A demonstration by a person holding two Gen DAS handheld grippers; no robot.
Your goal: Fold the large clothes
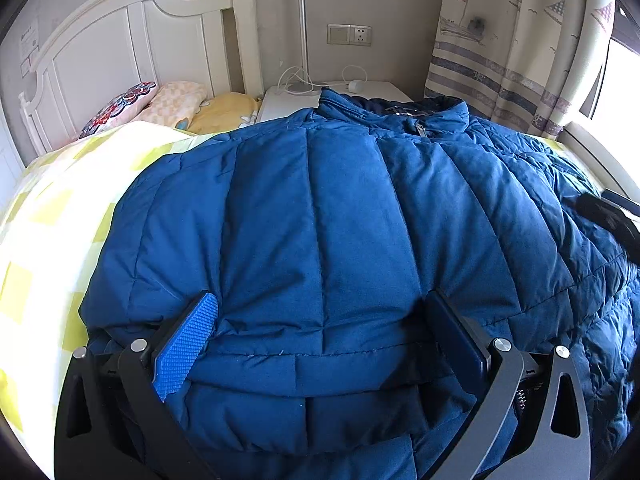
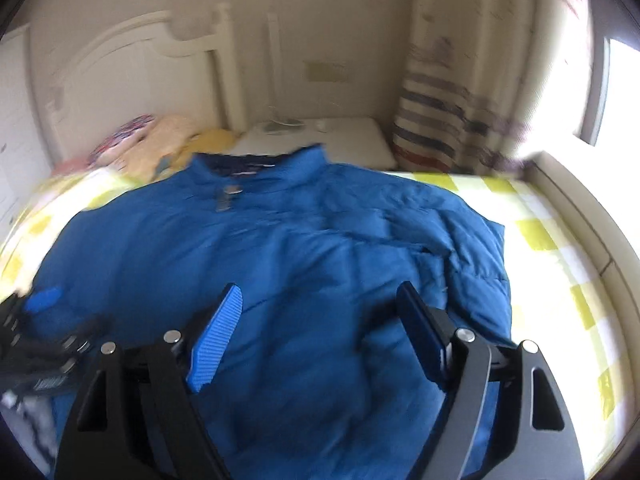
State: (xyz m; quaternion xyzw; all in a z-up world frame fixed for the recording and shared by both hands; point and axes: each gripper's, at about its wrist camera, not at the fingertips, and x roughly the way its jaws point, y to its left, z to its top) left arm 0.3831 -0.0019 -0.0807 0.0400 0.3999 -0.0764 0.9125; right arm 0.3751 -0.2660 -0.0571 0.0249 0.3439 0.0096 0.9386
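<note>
With the jacket (image 1: 320,220) spread on the bed (image 1: 48,216), my left gripper (image 1: 324,344) clamped its puffy hem while my right gripper (image 2: 320,332) gaped empty above it, so 1 slippery fold could spring back.

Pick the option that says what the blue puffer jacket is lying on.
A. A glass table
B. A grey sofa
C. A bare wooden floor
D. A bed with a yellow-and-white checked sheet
D: the blue puffer jacket is spread over the yellow-and-white checked sheet, with a white headboard behind.
</note>
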